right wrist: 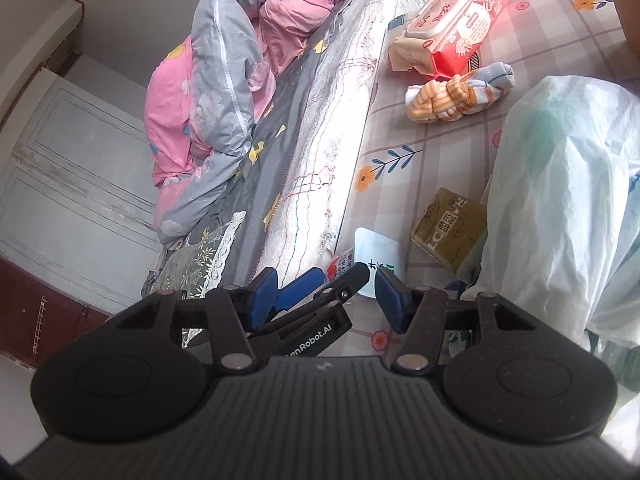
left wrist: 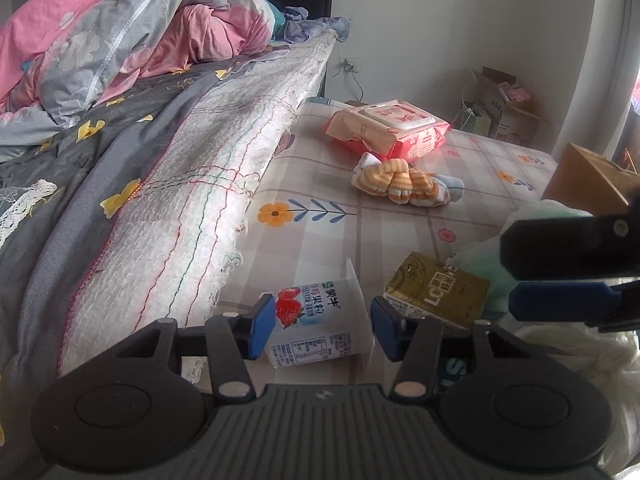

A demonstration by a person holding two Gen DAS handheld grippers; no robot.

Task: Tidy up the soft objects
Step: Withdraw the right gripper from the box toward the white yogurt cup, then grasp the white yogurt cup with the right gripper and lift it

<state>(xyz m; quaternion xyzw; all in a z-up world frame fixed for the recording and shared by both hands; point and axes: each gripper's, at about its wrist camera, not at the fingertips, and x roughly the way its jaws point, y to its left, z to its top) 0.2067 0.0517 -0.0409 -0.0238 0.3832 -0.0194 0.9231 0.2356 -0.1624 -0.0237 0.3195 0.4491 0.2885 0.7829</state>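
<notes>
A strawberry yogurt cup lies on its side on the checked floral sheet, beside the bed's edge. My left gripper has a blue pad against each end of the cup. A gold carton lies just right of it. Further off lie a bundle of orange striped socks and a red wet-wipes pack. My right gripper hovers open at the right, in front of a pale plastic bag. In the right wrist view the left gripper reaches under the right gripper, whose pads hold nothing.
A pink and grey quilt is heaped on the raised bed at the left, above a white woven mattress edge. An open cardboard box stands by the far wall. A brown box sits at the right. A white cupboard door stands beyond the bed.
</notes>
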